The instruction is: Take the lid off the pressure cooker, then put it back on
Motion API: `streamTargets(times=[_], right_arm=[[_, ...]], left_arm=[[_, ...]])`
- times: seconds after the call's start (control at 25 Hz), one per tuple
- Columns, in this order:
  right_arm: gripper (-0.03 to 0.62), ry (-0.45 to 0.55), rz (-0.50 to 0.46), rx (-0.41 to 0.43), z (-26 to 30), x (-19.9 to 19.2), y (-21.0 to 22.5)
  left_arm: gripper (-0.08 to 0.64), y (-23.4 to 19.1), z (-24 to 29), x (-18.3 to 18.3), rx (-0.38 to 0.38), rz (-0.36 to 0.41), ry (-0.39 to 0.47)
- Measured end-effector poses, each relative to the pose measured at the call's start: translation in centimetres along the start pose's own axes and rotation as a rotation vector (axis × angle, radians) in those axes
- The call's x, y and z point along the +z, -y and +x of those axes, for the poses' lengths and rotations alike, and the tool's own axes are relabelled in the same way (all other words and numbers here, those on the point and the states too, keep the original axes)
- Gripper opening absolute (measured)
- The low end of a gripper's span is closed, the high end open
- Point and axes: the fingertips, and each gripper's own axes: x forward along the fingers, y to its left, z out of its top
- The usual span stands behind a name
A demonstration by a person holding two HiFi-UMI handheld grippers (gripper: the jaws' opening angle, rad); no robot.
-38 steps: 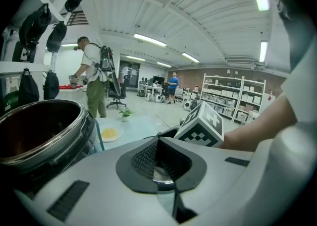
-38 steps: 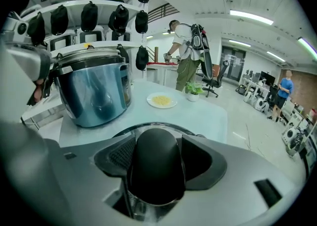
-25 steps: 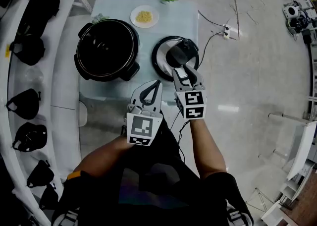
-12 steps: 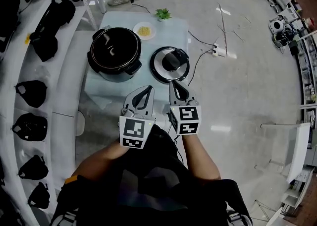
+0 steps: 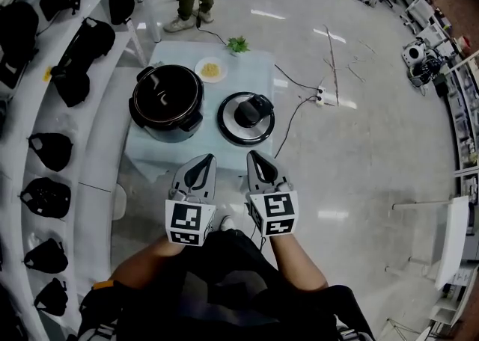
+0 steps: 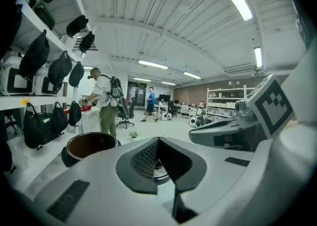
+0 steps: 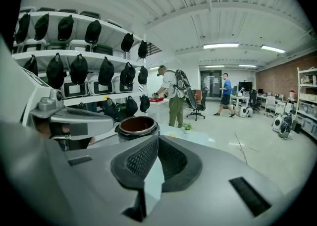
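As both hover closed, left gripper [image 5: 205,160], right gripper [image 5: 253,156]

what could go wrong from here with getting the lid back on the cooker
The lid lies near the right edge of the table, so a clumsy grab might shove it off. The left gripper and right gripper are shut and empty, short of the table; reaching in unopened could knock the lid. Swung over to the open pressure cooker, it may clip the rim.

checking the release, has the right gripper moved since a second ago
Yes: the right gripper has drawn back off the lid, toward the person.
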Motion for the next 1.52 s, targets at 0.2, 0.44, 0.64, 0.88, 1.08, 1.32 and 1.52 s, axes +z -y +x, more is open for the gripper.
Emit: streamTargets(times=[0.2,0.44,0.64,0.88,1.08,1.32,1.52], right_arm=[[0.02,0.01,0.012,0.026,-2.1,-0.3,0.8],[0.02,0.013,0.023,0.047,-5.0,-1.2,1.4],[0.02,0.027,0.03,0.048,-7.5,-1.4,1.4],[0.02,0.017,0.031,0.031,-9.3,-2.3,1.4],[0.02,0.009,0.024,0.009,-9.9,-2.8,0.8],[0.02,-0.002,0.021,-0.026,-10.3,-2.7,0.4],[0.021,-0.008,0.021,-0.046,-10.7,-2.7,-0.3]], left_arm=[[0.006,2.5,-0.2,0.2,0.002,-0.004,-0.007],[0.006,5.1,-1.3,0.2,0.012,-0.001,-0.012],[0.006,7.0,-2.7,0.6,0.008,0.018,-0.004],[0.006,8.4,-3.6,0.3,-0.01,0.01,0.009],[0.006,8.7,-4.2,-0.1,-0.029,0.016,0.012],[0.006,8.6,-4.5,0.0,-0.059,0.016,0.023],[0.006,8.7,-4.9,0.3,-0.084,0.02,0.031]])
